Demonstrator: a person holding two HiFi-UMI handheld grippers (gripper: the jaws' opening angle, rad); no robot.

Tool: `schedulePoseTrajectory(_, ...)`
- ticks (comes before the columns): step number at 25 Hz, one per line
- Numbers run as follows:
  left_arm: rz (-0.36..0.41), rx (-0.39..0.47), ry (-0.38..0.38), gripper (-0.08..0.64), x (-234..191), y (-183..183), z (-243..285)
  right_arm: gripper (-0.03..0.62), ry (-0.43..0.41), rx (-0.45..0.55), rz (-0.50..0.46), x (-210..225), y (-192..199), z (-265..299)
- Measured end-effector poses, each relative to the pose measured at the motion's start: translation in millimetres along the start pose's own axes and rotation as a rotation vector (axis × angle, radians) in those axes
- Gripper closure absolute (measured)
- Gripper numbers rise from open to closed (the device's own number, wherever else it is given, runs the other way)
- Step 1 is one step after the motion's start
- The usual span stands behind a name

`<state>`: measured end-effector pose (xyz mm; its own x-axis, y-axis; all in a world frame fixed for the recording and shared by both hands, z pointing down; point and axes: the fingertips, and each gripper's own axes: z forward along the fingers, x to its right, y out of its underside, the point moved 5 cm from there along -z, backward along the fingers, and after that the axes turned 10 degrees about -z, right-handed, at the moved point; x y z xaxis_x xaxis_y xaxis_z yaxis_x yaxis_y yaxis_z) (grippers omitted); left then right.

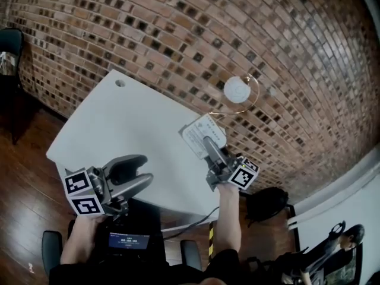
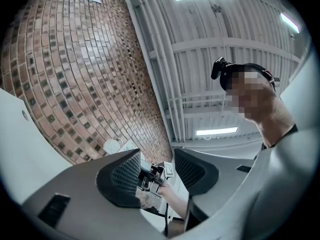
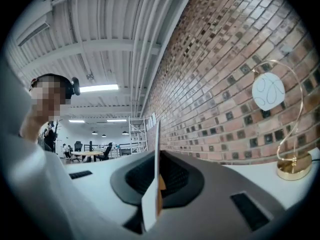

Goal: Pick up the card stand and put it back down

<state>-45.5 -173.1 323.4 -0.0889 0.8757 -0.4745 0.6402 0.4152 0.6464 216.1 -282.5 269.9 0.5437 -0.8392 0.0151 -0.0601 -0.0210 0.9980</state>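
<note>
Worktop (image 1: 119, 123), white and set cornerwise, runs from the person away to a brick wall (image 1: 178, 28). Nearest, at the near left corner, the left hand-held gripper (image 1: 145, 169) hangs with its jaws apart and nothing between them; its own view shows only open air and the other arm beyond.

Farther in and to the right, the right hand-held gripper (image 1: 211, 147) points away from the person, its jaws pressed together on the card stand (image 1: 200, 132). This is a thin, flat white panel with print on its face, and it sits over the far right edge of the worktop. In the right gripper view the panel stands edge-on and upright between the pads, its long side running up out of the jaws and its flat faces turned left and right. The frames do not settle whether its foot is off the surface, though it looks lifted.

Farther still, near the wall, a gold wire holder (image 3: 292, 169) carrying a round white disc (image 1: 236, 91) stands on the worktop, well apart from the card stand and to its far right.

The stand is already in the right hand's grip, so the coming move likely turns on what lies under it. The worktop is below and slightly to the left, and a straight descent with the panel kept upright should seat it. The left hand is farther off and seems unneeded.
</note>
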Motion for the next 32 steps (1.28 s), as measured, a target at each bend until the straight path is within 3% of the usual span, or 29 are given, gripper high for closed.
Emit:
schedulePoseTrajectory(5,-0.017,0.019,-0.002,0.353,-12,-6,-3,0.563,0.004,-0.025,0.0,21,6,6)
schedulePoseTrajectory(10,-0.047,0.015,0.006,0.353,-28,-3,5,0.563,-0.031,0.003,0.077,59,17,5)
schedulePoseTrajectory(16,-0.08,0.001,-0.014,0.353,-51,-1,7,0.563,-0.044,-0.046,0.032,107,24,32)
schedulePoseTrajectory(21,-0.099,-0.004,-0.042,0.353,-69,-1,6,0.563,-0.109,-0.11,-0.046,155,39,73)
schedulePoseTrajectory(23,-0.116,0.0,-0.06,0.353,-78,-3,6,0.563,-0.145,-0.141,-0.063,177,48,91)
schedulePoseTrajectory(32,-0.139,-0.028,-0.141,0.353,-137,-10,23,0.563,-0.221,-0.206,0.028,257,117,155)
